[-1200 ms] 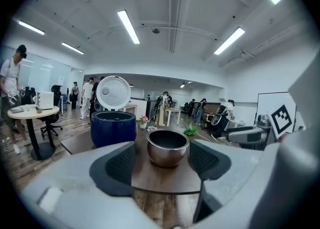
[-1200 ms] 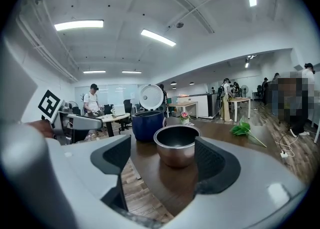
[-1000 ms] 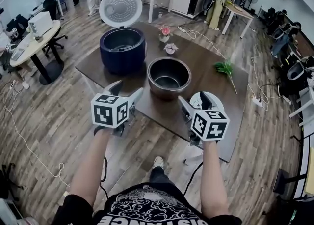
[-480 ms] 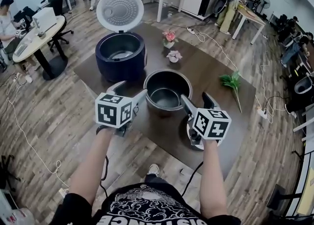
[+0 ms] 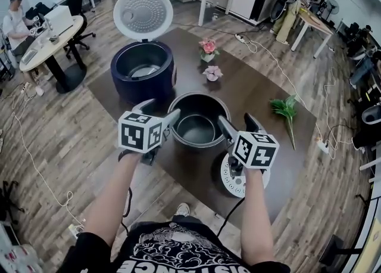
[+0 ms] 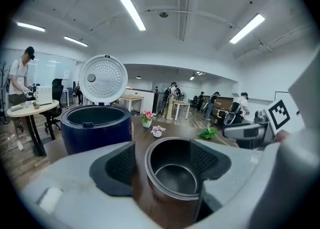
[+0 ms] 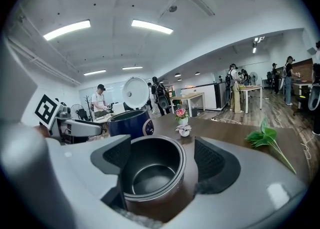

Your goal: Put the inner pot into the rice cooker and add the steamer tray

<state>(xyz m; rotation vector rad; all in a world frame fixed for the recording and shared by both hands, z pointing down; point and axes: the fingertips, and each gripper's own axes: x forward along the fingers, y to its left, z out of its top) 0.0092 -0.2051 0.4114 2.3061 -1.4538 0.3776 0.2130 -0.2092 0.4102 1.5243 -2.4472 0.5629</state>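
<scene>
The dark metal inner pot [image 5: 198,124] stands empty on the brown table [image 5: 250,90], between my two grippers. In the left gripper view the inner pot [image 6: 175,170] fills the gap ahead of the open left gripper [image 6: 162,160]. The right gripper view has the same pot [image 7: 150,170] just ahead of the open right gripper [image 7: 162,160]. My left gripper [image 5: 156,114] is at the pot's left rim and my right gripper [image 5: 236,124] at its right rim. The navy rice cooker [image 5: 143,69] stands behind with its white lid [image 5: 143,12] up. A white perforated steamer tray [image 5: 229,177] lies under my right hand.
A small pink flower vase [image 5: 207,48], a second small flower piece [image 5: 212,74] and a green plant sprig [image 5: 286,109] lie on the table's far and right parts. Cables trail over the wooden floor. A round table [image 5: 44,45] with a seated person stands at left.
Both grippers have come closer to the inner pot and now flank its rim. The steamer tray has gone from beside my right gripper to beneath it.
</scene>
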